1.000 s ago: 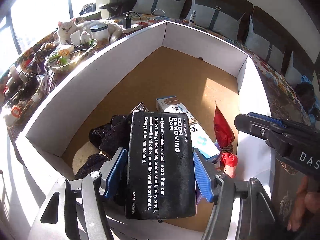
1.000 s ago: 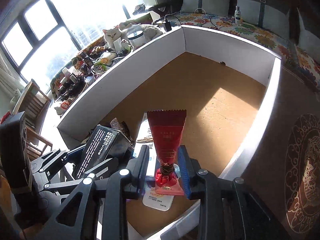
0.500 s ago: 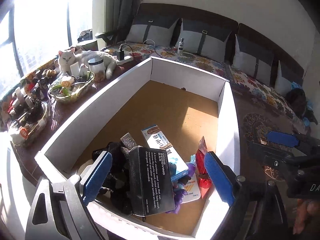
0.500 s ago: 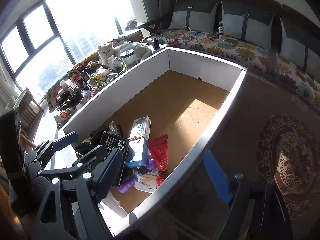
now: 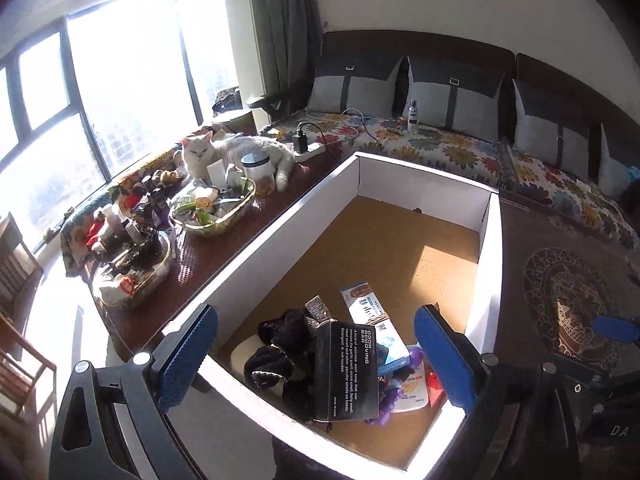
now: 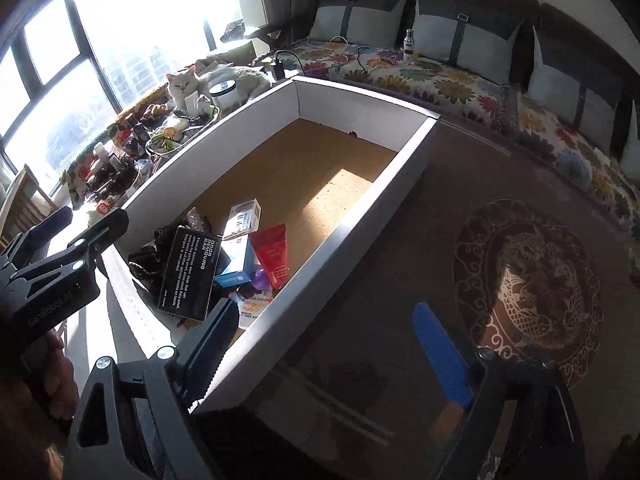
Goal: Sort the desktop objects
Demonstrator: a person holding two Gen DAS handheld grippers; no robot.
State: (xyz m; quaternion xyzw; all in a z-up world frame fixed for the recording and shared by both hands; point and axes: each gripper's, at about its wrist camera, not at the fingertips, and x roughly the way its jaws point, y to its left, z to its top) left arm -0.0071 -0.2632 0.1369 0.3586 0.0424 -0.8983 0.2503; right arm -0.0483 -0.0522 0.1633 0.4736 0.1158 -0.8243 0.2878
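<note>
A white-walled box with a cork floor holds a heap at its near end. There a black "odor removing bar" box lies on dark cloth, next to a white-blue carton and a red tube. My left gripper hangs above this heap, its jaws opening with nothing between them. My right gripper hovers over the box's right wall and the dark mat, its jaws opening too and empty. The same black box shows in the right wrist view.
Left of the box, a white cat lies behind a jar and glass bowls full of small things. A dark mat with a dragon medallion spreads to the right. A flowered sofa with cushions runs along the back.
Both grippers opened and let go: the black box and the red tube now lie in the white box. Both rose and drew back; the right one shifted right over the wall.
</note>
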